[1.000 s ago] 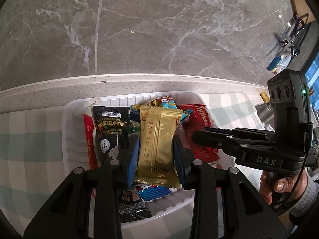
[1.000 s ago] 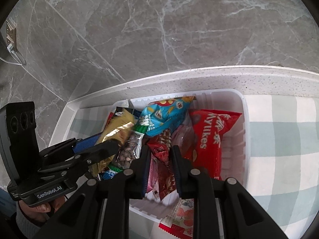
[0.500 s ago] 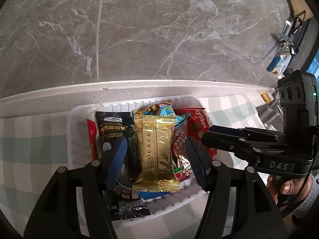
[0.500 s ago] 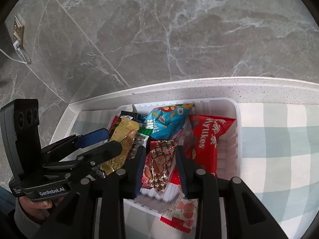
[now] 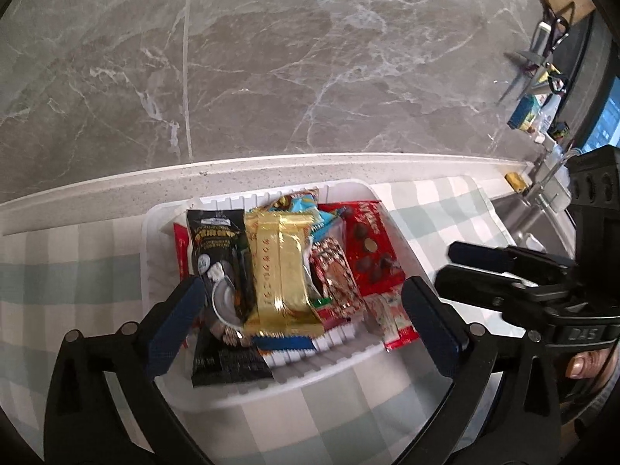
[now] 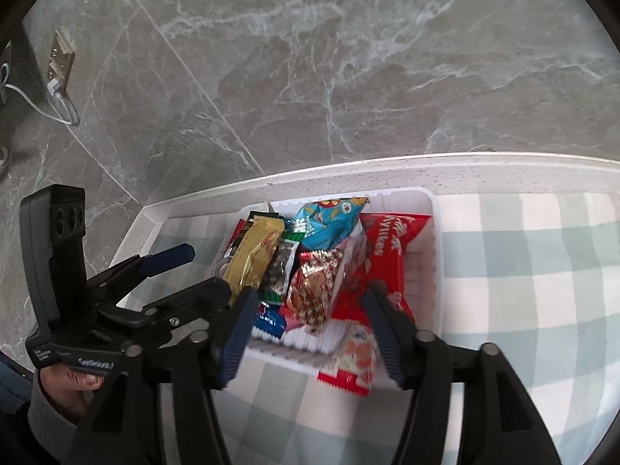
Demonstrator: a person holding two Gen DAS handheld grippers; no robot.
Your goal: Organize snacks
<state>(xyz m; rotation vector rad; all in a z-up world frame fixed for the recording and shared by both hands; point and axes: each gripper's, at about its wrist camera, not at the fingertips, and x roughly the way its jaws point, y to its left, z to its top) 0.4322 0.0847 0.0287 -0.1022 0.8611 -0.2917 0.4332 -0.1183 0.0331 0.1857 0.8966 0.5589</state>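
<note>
Both grippers have spread their fingers and pulled back from the white ribbed plastic tray (image 5: 350, 364) since half a second ago: the left gripper (image 5: 306, 316) now stands wide, holding nothing, with the gold foil wafer packet (image 5: 281, 271) it had framed lying free on the pile, and the right gripper (image 6: 310, 331) is likewise wide and empty, the red-and-silver patterned snack packet (image 6: 316, 290) lying loose ahead of it

Judging by how things lie, the gathering looks nearly done: the black coffee-style packet (image 5: 219, 250), the light blue crisp bag (image 6: 329, 221) and the red chocolate-ball bag (image 6: 389, 255) all sit in the tray. One small red-and-white candy packet (image 6: 354, 358) hangs over the tray's near rim at 5 o'clock in the right view, and a black packet (image 5: 226, 360) laps the near rim at 7 o'clock in the left view; these seem to be what is left to tuck in

Room is tight at 12 o'clock, where the tray sits close to the white speckled table edge (image 5: 271, 170) and the grey marble wall (image 5: 310, 58). On the green-and-white checked cloth (image 6: 523, 271), open space lies at 3 o'clock and at 6 o'clock. At 3 o'clock in the left view the right gripper sits close by, so the two could knock together
</note>
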